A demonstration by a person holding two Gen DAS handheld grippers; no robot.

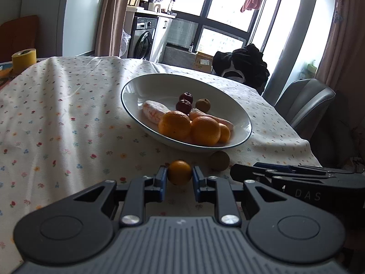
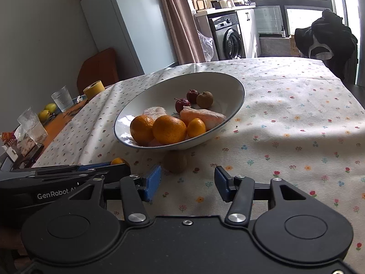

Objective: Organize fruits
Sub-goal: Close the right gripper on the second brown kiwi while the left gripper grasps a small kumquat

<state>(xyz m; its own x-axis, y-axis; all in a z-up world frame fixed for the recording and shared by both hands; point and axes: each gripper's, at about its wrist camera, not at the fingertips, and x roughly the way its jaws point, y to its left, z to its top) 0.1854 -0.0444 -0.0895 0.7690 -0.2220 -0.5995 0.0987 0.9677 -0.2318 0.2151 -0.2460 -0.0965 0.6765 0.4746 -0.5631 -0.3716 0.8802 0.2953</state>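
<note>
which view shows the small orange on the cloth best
The left wrist view: the small orange sits whole between the left tongs, on the cloth outside the bowl. In the right wrist view only a sliver peeks over the left tongs.

floral cloth [image 1: 68, 118] (white bowl [image 1: 146, 86], blue rim)

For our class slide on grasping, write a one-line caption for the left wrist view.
Left gripper fingers bracket a small orange on the tablecloth, just short of the fruit bowl.

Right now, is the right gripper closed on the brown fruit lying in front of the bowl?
No, the right gripper stands open and empty, short of the brown fruit, which lies on the tablecloth by the bowl.
</note>
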